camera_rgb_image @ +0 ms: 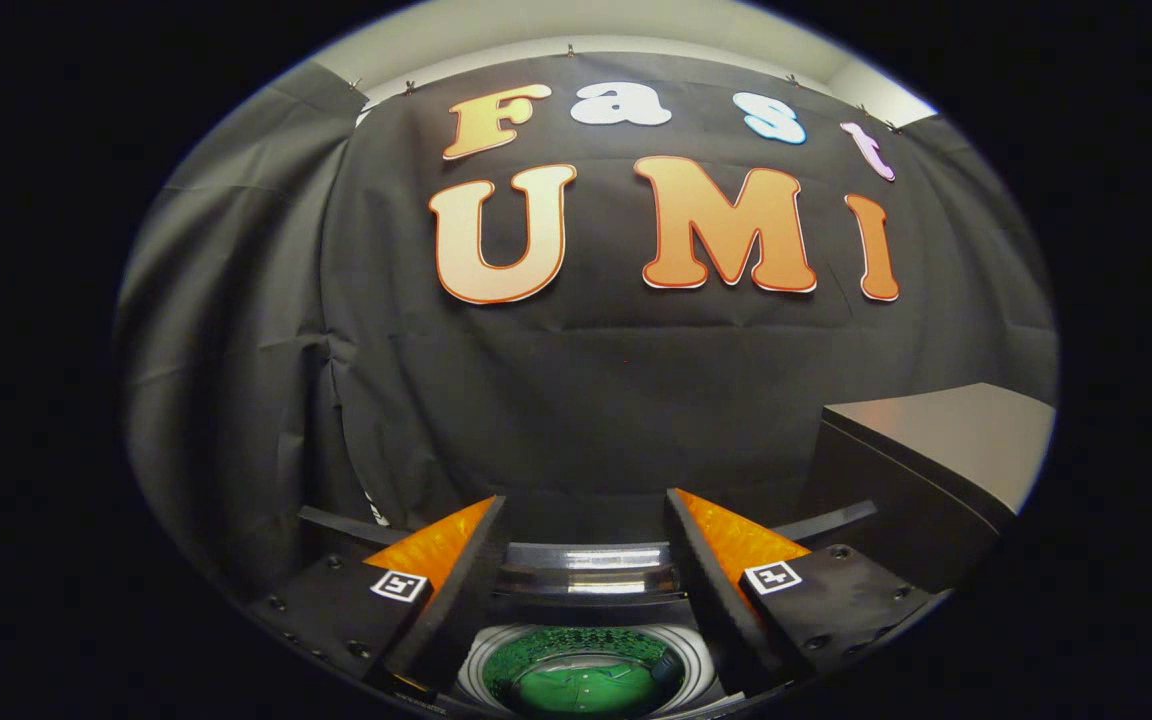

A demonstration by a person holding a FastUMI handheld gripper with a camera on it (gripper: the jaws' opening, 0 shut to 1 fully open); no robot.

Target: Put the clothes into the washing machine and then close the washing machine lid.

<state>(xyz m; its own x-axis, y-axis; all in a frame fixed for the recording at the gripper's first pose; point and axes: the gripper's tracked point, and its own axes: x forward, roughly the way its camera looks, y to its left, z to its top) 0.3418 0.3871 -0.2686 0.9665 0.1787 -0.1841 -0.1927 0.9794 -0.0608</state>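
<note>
While tool gapes, green clothes lie below, inside washing machine.

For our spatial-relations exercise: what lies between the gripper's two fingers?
In the gripper view, the open gripper frames the washing machine's raised lid and, nearer, its open drum holding green clothes.

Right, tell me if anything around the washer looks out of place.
Nothing stands out. The green clothes lie inside the washing machine drum, below and between the open, empty jaws of the gripper. The lid stands raised behind the opening, not yet closed. The grey cabinet beside it looks undisturbed.
</note>
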